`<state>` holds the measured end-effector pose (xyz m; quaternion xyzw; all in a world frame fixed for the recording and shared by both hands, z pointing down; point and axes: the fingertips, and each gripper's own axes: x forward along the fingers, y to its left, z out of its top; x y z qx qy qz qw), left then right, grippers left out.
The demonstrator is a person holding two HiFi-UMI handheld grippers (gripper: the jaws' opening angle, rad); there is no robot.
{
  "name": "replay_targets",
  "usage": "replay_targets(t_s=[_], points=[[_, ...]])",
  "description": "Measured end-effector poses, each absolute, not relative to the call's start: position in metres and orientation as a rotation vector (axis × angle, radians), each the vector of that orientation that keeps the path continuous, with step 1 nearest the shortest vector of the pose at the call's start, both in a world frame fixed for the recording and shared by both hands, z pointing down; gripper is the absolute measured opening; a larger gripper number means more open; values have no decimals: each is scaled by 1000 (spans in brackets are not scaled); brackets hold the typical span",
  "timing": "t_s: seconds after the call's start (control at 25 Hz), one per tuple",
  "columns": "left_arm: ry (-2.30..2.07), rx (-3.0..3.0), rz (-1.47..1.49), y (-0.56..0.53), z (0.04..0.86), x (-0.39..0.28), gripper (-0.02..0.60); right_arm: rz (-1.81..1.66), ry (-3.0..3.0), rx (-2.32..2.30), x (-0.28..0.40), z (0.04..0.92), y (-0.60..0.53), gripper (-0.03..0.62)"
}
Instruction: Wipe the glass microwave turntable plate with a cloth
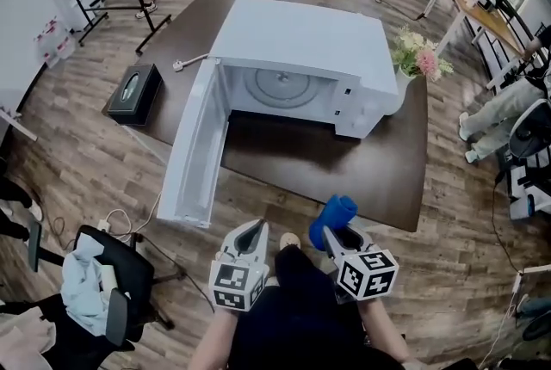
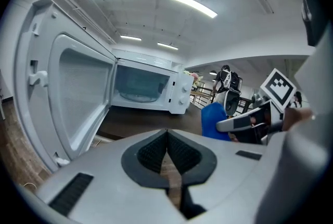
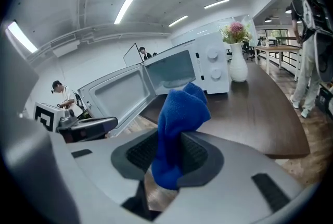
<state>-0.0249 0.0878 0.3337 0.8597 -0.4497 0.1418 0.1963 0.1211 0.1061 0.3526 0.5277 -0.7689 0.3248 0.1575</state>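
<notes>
Cloth [image 3: 182, 113], clamped between right gripper [image 3: 167, 154] jaws

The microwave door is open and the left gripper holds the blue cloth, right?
Not quite. The microwave door is open, but the right gripper holds the blue cloth; the right gripper view shows it between that gripper's jaws.

The white microwave oven [image 1: 301, 41] sits on the dark wooden table [image 1: 344, 162], its door [image 1: 196, 144] swung open leftward, the round glass turntable plate [image 1: 282, 86] inside. A white flower vase [image 1: 398, 89] stands just right of it. Before the table's near edge are the left gripper [image 1: 257, 226] and, to its right, the right gripper [image 1: 334, 232], a blue cloth [image 1: 334, 210] between its jaws.
</notes>
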Motion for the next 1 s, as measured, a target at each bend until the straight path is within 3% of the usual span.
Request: replay_targets(t_s=[1.0], points=[[-1417,2377,356,-78,339,-11,5,635,-2431,1265,88,332,-119,98]])
